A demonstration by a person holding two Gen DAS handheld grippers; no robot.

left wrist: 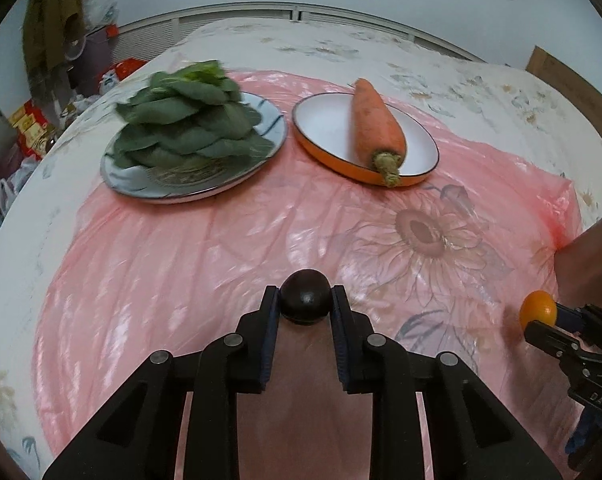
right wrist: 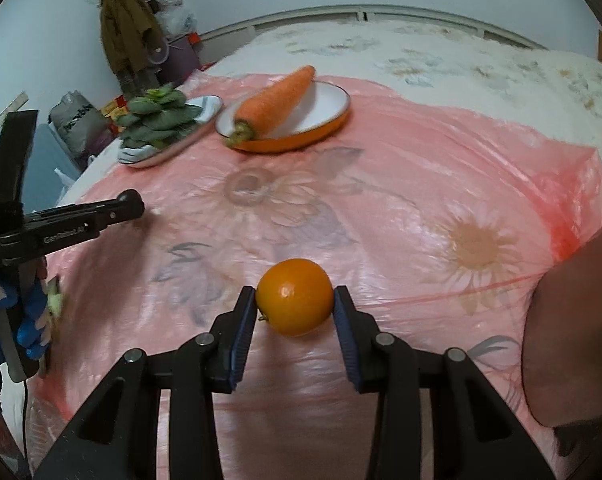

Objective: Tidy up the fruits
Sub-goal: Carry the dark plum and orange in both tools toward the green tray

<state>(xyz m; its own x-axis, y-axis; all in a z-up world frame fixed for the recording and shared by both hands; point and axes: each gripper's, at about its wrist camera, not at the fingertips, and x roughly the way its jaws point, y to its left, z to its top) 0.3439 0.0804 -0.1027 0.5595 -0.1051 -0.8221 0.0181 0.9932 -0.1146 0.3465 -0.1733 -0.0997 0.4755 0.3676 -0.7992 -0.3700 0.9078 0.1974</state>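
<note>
My left gripper (left wrist: 305, 298) is shut on a dark round fruit (left wrist: 305, 295) and holds it over the pink plastic sheet (left wrist: 221, 248). My right gripper (right wrist: 295, 300) is shut on an orange (right wrist: 295, 295), also over the sheet. The orange (left wrist: 537, 312) and the right gripper show at the right edge of the left wrist view. The left gripper's side (right wrist: 125, 206) shows at the left of the right wrist view. A carrot (left wrist: 375, 120) lies on an orange-rimmed white plate (left wrist: 321, 120) at the far side.
A grey plate (left wrist: 269, 120) heaped with green leaves (left wrist: 189, 120) stands left of the carrot plate. The floral bedcover (left wrist: 461, 76) lies under the sheet. Clutter and bags (left wrist: 29, 128) sit off the left edge. A forearm (right wrist: 573, 340) is at the right.
</note>
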